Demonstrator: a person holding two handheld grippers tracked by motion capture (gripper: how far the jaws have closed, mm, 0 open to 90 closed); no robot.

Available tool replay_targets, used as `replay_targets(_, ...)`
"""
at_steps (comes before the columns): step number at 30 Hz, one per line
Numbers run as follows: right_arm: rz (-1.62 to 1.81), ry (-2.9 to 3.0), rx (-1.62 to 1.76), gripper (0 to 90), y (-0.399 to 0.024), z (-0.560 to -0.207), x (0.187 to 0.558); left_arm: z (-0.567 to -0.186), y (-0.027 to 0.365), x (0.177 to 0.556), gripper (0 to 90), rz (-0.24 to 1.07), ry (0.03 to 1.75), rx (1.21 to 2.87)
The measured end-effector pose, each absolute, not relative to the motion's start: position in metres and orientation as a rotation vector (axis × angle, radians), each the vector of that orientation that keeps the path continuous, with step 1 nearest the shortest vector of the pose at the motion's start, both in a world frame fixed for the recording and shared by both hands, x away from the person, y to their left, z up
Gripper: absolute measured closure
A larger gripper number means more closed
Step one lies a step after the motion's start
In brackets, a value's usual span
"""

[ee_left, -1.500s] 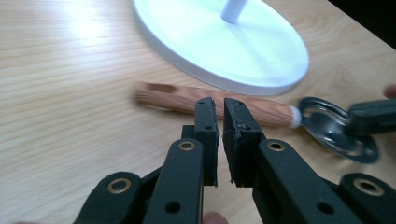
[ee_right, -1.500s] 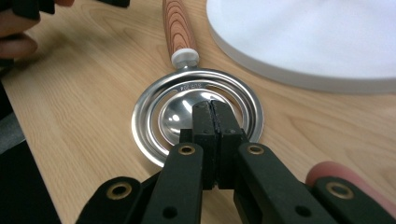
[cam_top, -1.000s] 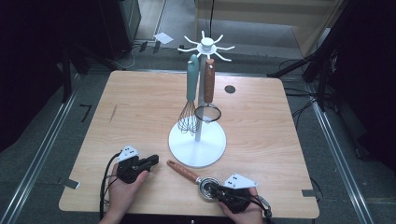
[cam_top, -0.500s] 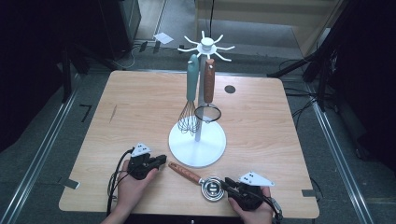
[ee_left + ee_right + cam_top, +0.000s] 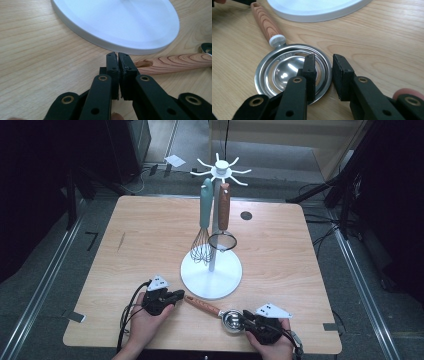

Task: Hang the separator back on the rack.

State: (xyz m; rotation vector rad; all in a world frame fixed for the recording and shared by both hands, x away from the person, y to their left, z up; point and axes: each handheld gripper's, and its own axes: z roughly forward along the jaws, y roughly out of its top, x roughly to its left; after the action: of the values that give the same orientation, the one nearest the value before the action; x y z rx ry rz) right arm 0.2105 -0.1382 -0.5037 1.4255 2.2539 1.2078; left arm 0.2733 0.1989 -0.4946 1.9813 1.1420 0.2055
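Pale, fine-grained wooden worktop (image 5: pixel 140 240). White round-based utensil stand (image 5: pixel 211 279). Hanging on it: teal-handled wire whisk (image 5: pixel 204 222) and brown-handled dark mesh strainer (image 5: pixel 222 222). Shiny steel slotted egg separator (image 5: pixel 287 72) with striped reddish wood handle and white collar. Both claws matte black, with brass-coloured rivets.

**Egg separator flat on the table, in front of the rack base**

The egg separator (image 5: pixel 217 311) lies flat near the table's front edge. Its light wooden handle (image 5: pixel 265 22), with visible grain and a slot at its far tip, runs slantwise toward the rack's white round base. A white collar joins it to the shiny, slotted steel bowl (image 5: pixel 284 71), which faces up.
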Motion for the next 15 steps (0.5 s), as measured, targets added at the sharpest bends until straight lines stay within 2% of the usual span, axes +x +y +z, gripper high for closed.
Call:
replay_targets(8,1.19,2.221,1.442,75.8,-0.152,-0.503,0.214,-0.495,0.184,0.265,88.0,0.193,1.097,2.017)
replay_targets(15,1.205,2.241,1.337,71.9,-0.159,-0.489,0.218,-0.496,0.178,0.26,85.9,0.175,1.071,2.028)
